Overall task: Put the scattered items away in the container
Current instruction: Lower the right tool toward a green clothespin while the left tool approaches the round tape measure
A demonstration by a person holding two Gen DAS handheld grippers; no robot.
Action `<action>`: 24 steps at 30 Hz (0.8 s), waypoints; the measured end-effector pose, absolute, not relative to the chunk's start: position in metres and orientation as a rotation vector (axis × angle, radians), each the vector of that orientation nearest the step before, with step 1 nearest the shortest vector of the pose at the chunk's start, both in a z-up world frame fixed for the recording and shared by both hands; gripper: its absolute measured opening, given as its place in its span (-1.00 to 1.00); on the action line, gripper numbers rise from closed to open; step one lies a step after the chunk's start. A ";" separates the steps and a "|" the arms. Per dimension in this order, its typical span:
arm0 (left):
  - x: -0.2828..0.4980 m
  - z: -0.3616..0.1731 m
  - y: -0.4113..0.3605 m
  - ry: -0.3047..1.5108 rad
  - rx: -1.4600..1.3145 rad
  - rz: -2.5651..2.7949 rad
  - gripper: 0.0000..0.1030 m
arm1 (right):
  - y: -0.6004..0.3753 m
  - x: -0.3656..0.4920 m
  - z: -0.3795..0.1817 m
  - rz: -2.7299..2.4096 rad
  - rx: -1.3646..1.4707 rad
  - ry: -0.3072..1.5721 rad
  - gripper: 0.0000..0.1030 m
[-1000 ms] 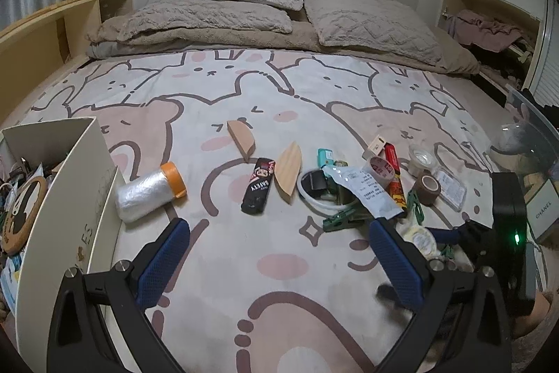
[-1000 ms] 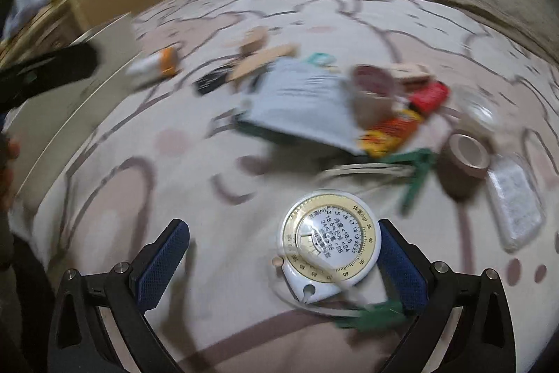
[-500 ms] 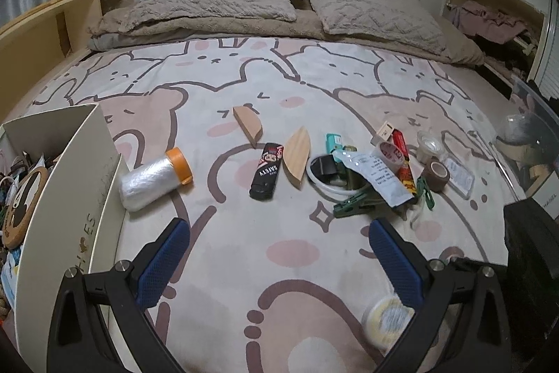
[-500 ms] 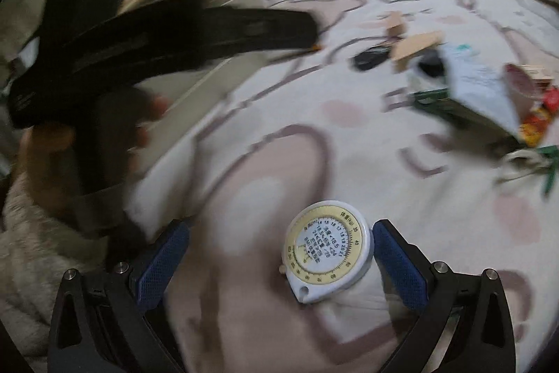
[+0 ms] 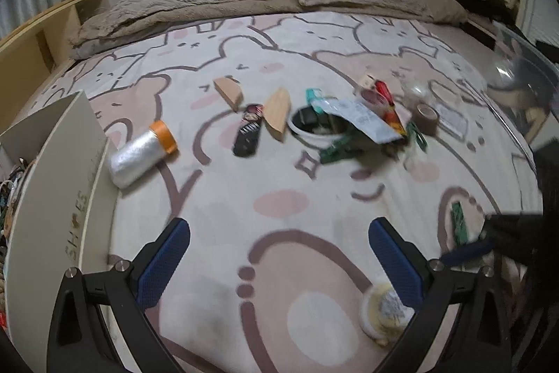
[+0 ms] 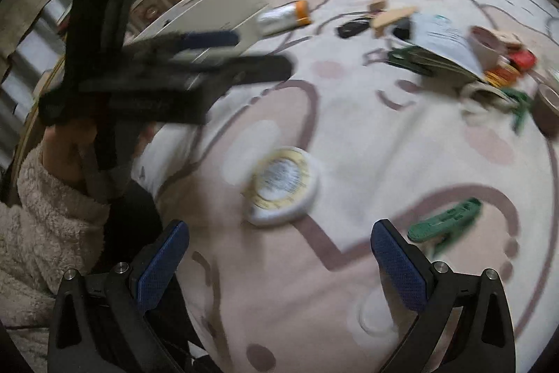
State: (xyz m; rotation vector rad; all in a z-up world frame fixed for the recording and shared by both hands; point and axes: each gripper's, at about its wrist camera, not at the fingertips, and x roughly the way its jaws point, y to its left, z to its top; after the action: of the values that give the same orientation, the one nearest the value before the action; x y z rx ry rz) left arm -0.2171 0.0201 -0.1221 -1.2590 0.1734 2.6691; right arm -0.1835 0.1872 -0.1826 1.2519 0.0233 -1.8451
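Right wrist view: my right gripper stands wide apart with nothing between its blue pads; the round tape measure lies on the bedspread at twelve o'clock, just ahead of the pads, blurred.
Green clip: a loose peg lies at about two o'clock, near my right-hand pad.
Left wrist view: my left gripper is also wide and empty, above bare bedspread.
Container: the white box sits at nine o'clock in the left view, already holding odds and ends; in the right view it is at eleven o'clock, partly hidden by my other gripper.
Scattered pile: foil roll with orange cap, black packet, two wooden wedges, white ring, paper sachet and brown tape roll spread from ten to one o'clock.
Step in hand: I judge I am lining up on the tape measure.
Next move: come down, straddle its disc across the middle, close firmly, then carry it to the box.
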 end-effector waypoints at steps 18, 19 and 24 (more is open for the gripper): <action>-0.168 -0.155 0.071 0.374 -1.288 2.449 1.00 | 0.273 -0.218 -0.174 -2.122 1.250 -0.426 1.00; -0.168 -0.157 0.072 0.388 -1.296 2.446 1.00 | 0.278 -0.219 -0.173 -2.124 1.239 -0.455 1.00; -0.172 -0.164 0.069 0.415 -1.348 2.451 1.00 | 0.296 -0.222 -0.169 -2.178 1.225 -0.529 1.00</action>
State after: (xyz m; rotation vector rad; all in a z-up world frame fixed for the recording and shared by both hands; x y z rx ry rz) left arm -0.1717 0.0686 -0.1637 -1.3476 0.4146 2.4508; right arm -0.2223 0.2957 -0.1692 1.2247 -0.5292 -2.1778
